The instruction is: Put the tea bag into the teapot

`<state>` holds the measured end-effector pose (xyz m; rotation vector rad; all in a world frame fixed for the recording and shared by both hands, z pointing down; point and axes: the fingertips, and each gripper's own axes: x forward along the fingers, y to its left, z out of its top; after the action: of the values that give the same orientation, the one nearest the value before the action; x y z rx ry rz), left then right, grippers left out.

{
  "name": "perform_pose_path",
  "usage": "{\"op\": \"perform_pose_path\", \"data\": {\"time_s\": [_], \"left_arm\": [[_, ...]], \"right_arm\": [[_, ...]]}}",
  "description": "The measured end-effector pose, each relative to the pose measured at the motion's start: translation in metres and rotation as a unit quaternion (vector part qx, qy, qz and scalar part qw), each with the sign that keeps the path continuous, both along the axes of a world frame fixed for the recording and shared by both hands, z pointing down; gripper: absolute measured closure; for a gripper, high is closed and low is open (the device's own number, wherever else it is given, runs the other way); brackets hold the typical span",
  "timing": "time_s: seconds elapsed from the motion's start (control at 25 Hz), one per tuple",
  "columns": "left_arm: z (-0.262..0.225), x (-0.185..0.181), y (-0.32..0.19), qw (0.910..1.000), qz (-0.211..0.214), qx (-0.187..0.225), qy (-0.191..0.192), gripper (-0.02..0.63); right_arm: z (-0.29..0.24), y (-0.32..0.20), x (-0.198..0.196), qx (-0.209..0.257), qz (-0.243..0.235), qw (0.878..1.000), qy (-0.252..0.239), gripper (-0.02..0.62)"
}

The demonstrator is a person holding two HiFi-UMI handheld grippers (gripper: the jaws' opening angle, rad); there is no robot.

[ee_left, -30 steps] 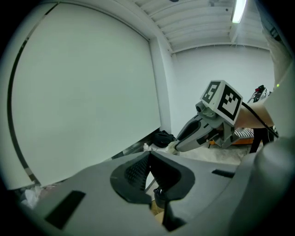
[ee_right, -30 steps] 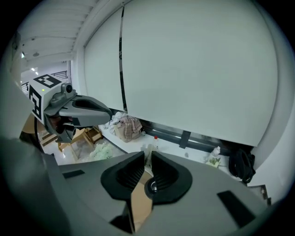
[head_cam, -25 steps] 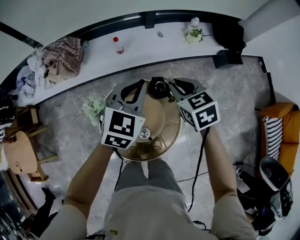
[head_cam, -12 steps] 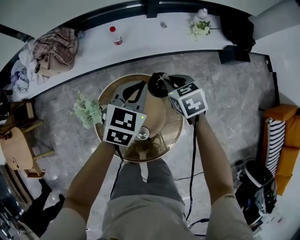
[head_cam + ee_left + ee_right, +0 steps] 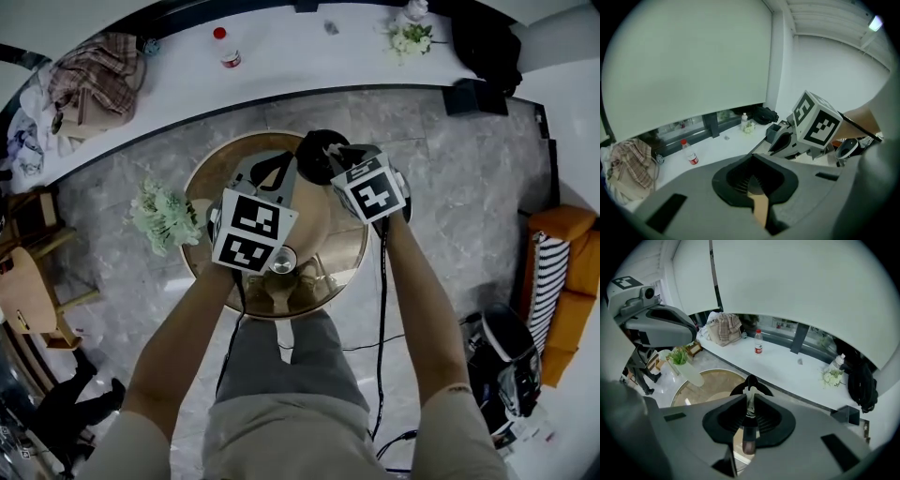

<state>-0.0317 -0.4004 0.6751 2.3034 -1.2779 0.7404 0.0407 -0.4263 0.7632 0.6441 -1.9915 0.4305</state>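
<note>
The person's two forearms reach forward from the bottom of the head view, each hand holding a gripper over a round tabletop of brown wood. The left gripper is held above the tabletop's middle; its jaws stand close together with only a thin slit between them, and nothing shows in that slit but a strip of the brown wood below. Just beside its marker cube a small shiny metal round lies on the wood.

The right gripper is clamped on the tea bag, a pale scrap pinched upright at the tips of its jaws. Directly behind those tips stands the black teapot, on the far side of the round tabletop; the tea bag is held just over it, not inside.

By the tabletop's left rim is a vase of green and white flowers. Grey marble floor surrounds it all. Farther off, a long white tabletop runs under the window, carrying a heap of checked cloth, a red-capped bottle, a small bunch of flowers and a black bag
</note>
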Motion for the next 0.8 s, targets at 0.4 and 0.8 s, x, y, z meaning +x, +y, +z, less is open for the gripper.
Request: {"op": "perform_pose_path", "data": {"time_s": [0.4,0.8], "left_arm": [[0.039,0.006,0.002,0.9997,0.004,-0.021,0.010,0.598],[0.041,0.014,0.017,0.9994,0.016,-0.029,0.012,0.598]], "right_arm": [[0.050,0.002,0.004,-0.034,-0.006,0.999,0.029,0.549],[0.056,0.006,0.001,-0.038,-0.004,0.999,0.018,0.491]]}}
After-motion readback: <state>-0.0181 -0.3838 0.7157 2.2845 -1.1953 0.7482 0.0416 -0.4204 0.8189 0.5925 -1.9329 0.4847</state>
